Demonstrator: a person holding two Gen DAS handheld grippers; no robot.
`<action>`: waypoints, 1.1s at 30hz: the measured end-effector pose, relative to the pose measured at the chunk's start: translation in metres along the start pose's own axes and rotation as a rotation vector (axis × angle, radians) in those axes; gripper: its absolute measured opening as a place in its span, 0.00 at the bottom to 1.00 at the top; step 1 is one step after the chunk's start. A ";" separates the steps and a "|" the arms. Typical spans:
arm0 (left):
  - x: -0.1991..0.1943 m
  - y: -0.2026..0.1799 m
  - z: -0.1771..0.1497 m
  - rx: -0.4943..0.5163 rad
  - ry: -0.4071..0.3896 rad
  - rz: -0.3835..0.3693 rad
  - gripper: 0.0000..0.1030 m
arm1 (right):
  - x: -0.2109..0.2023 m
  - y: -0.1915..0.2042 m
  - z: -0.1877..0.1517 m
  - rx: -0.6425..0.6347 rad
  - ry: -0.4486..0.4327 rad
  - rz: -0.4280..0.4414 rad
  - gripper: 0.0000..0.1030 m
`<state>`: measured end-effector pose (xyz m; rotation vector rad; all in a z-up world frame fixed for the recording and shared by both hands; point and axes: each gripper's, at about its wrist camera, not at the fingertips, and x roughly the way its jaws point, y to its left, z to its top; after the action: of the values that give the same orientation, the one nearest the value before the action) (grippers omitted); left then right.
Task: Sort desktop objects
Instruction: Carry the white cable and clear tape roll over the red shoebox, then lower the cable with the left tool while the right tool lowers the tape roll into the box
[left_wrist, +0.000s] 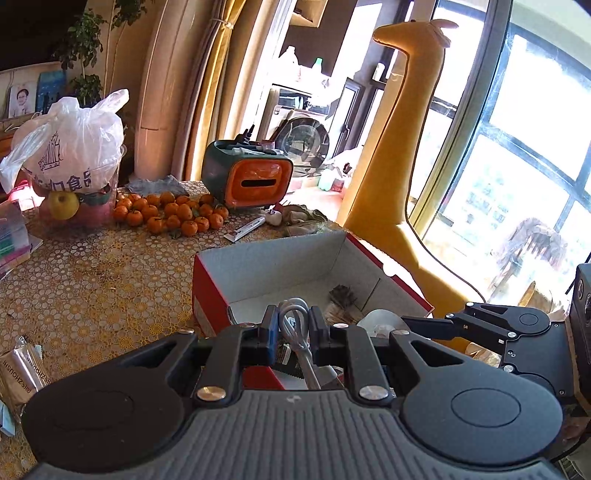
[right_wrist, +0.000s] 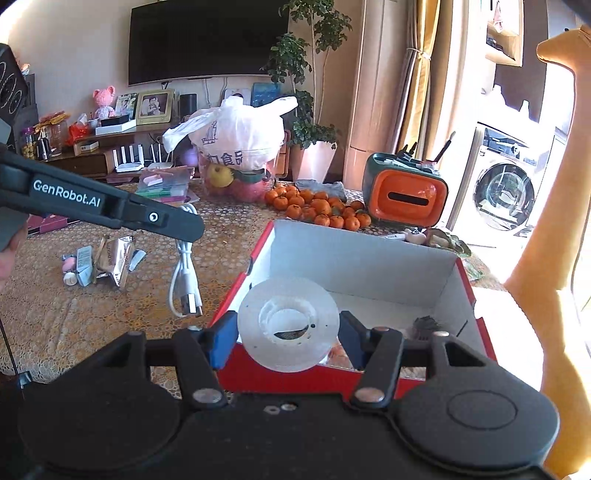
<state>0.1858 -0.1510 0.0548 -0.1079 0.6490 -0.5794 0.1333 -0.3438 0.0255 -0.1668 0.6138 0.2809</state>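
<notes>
Closest to the left wrist lens, the left gripper (left_wrist: 293, 325) is clenched on a looped grey-white cable (left_wrist: 295, 332), its blue pads pressed against the loop, poised over the near wall of the red cardboard box (left_wrist: 210, 295). From the right wrist view, the right gripper (right_wrist: 288, 338) grasps a clear roll of tape (right_wrist: 288, 328) across its width, held over the box's near rim at about 6 o'clock of the opening. Both claws seem to be in the drop-off step: carried items are above the box but not yet let go. Next, each probably needs to move further in over the white floor and open, taking care that the cable loop does not snag on a pad. Only the right view shows what is left on the table: another white USB cable (right_wrist: 184, 273) at 9 o'clock of the box and a cluster of foil wrappers (right_wrist: 110, 262) further left. Only the left view shows small items already inside the box, though they are too hidden to name.
</notes>
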 end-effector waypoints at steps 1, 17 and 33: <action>0.003 -0.002 0.002 0.001 0.001 0.000 0.15 | 0.002 -0.004 0.000 0.002 0.000 -0.007 0.56; 0.078 -0.018 0.024 0.087 0.074 0.054 0.15 | 0.044 -0.066 -0.001 0.076 0.075 -0.067 0.56; 0.162 -0.023 0.034 0.206 0.203 0.167 0.15 | 0.095 -0.082 -0.004 0.050 0.177 -0.102 0.56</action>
<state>0.2998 -0.2607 0.0009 0.1986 0.7833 -0.4963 0.2305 -0.4031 -0.0277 -0.1750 0.7851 0.1528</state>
